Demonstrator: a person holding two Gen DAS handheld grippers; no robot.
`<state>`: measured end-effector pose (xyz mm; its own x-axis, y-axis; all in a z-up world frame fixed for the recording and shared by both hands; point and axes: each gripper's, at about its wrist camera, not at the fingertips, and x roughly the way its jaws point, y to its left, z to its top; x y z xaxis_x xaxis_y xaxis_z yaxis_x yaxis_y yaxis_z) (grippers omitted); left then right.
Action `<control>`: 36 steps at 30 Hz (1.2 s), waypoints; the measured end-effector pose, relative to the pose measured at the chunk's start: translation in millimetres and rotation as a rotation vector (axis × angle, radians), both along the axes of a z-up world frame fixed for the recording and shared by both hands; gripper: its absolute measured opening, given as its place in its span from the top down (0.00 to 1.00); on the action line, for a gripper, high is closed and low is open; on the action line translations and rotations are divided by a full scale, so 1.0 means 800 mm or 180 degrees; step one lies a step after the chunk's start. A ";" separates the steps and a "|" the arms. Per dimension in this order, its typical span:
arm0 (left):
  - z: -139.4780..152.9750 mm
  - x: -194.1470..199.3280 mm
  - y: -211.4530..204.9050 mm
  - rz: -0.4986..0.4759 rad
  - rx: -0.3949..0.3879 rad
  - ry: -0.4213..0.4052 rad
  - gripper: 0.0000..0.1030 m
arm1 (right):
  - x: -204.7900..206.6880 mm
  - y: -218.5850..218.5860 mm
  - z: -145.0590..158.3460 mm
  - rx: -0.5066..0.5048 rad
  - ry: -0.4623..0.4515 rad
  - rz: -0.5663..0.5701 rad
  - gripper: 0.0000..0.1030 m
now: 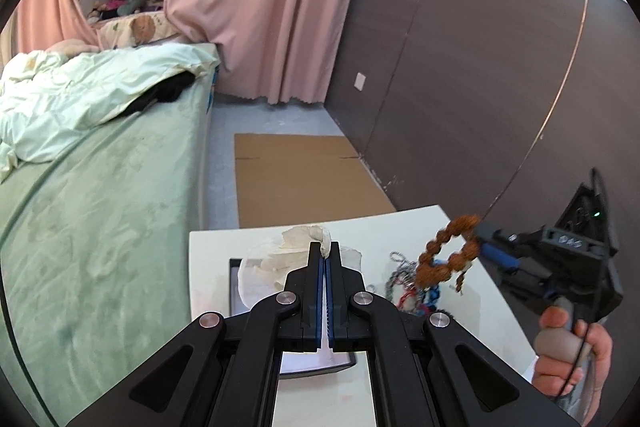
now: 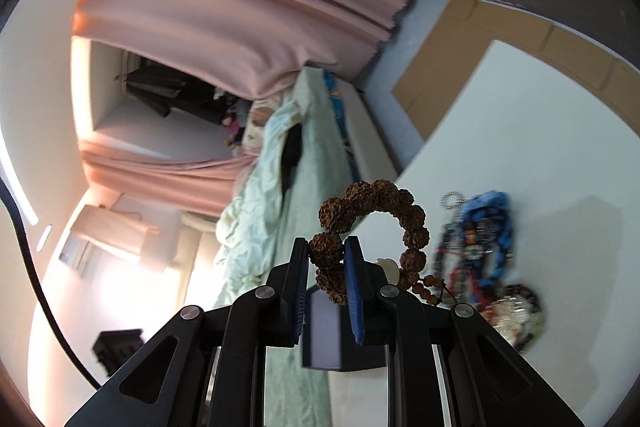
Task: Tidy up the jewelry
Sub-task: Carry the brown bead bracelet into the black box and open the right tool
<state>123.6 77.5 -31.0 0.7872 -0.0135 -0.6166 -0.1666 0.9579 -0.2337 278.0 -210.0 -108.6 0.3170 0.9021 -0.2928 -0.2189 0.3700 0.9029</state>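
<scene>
A brown bead bracelet (image 2: 376,203) with a small tassel hangs in the air, and my right gripper (image 2: 326,247) is shut on one of its beads. In the left wrist view the same bracelet (image 1: 444,259) dangles from the right gripper (image 1: 478,233) above the white table (image 1: 212,267). My left gripper (image 1: 325,247) is shut on a fold of crumpled white tissue paper (image 1: 272,259). The paper lies over a dark-framed box (image 1: 234,287). A tangled pile of jewelry (image 1: 404,287) with blue, red and silver strands lies on the table, also seen as the jewelry pile (image 2: 476,239).
A bed with a pale green cover (image 1: 100,207) runs along the table's left side. Flat cardboard (image 1: 300,175) lies on the floor beyond the table, by a dark wall panel (image 1: 460,87). Pink curtains (image 1: 260,7) hang behind. A hand (image 1: 572,351) holds the right gripper's handle.
</scene>
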 end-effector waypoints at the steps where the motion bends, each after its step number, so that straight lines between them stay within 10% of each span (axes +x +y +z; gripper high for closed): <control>1: -0.002 -0.001 0.002 -0.0001 -0.0008 0.0022 1.00 | -0.003 0.003 0.002 0.0027 -0.0033 0.0027 0.81; 13: -0.025 0.007 0.016 -0.0013 -0.0230 0.0380 0.93 | -0.027 0.070 0.016 0.0250 -0.0255 0.0549 0.81; 18: -0.014 -0.004 0.029 0.0133 -0.0281 0.0198 0.22 | -0.040 0.095 0.012 0.0176 -0.0267 0.0702 0.81; 33: -0.003 -0.029 0.076 0.0405 -0.0499 -0.0048 0.21 | -0.049 0.136 0.003 -0.0334 -0.0217 0.0867 0.78; 36: -0.005 -0.027 0.074 0.0421 -0.0490 -0.0052 0.21 | -0.046 0.142 -0.001 -0.0210 -0.0127 0.1031 0.54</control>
<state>102.2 137.0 -34.9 0.7982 -0.0025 -0.6024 -0.2836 0.8807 -0.3795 240.9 -96.2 -109.6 0.0292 0.9374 -0.3470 -0.3696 0.3326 0.8676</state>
